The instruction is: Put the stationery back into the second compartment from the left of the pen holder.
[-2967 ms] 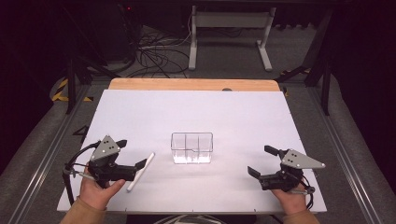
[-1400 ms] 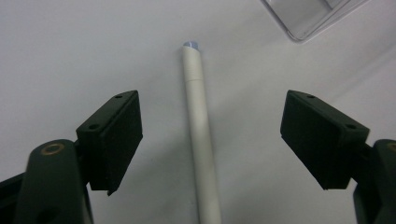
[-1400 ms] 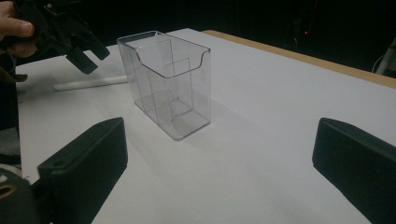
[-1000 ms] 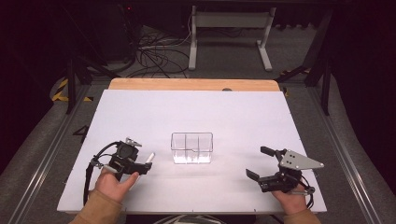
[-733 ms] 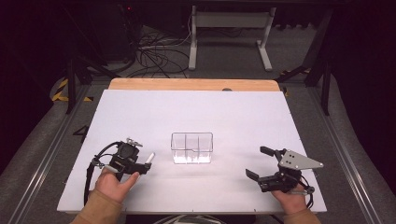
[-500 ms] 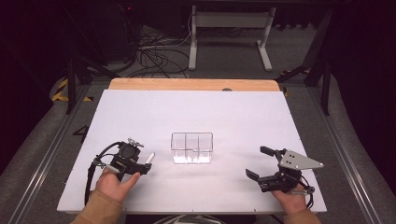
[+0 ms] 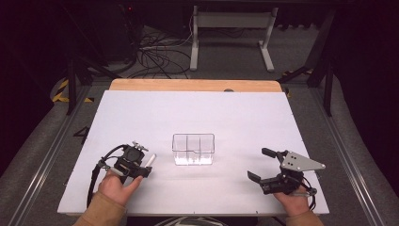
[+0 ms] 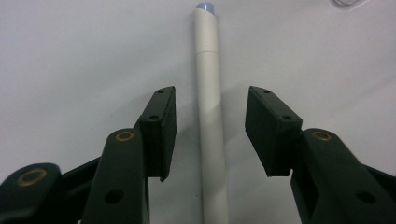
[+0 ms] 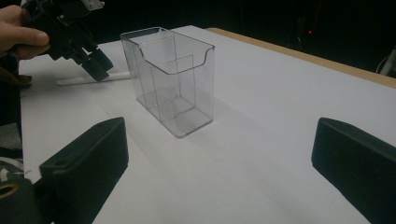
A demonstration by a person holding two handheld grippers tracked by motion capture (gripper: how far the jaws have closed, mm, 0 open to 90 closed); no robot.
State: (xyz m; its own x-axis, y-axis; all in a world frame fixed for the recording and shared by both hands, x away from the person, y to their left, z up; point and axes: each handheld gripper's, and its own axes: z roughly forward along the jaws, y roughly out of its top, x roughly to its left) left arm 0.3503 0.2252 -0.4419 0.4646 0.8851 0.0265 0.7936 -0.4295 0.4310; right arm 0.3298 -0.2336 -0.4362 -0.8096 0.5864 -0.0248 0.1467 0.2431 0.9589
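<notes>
Left gripper (image 8: 210, 135) is straddling the white pen (image 8: 210, 116), jaws just been closing in but pads aren't touching it yet. Pen's lying flat on the white surface (image 7: 141, 117), just left of the clear plastic organizer (image 7: 193, 149). Right gripper (image 7: 263, 165) sits wide, holding nothing.

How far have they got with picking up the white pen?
Done: the left gripper sits over the pen, a jaw on each side. In hand: the jaws have just been closing, but gaps remain beside the pen, which lies flat on the table. Left: squeeze, lift, and probably drop it into the clear box, which looks empty. The right gripper waits open.
</notes>
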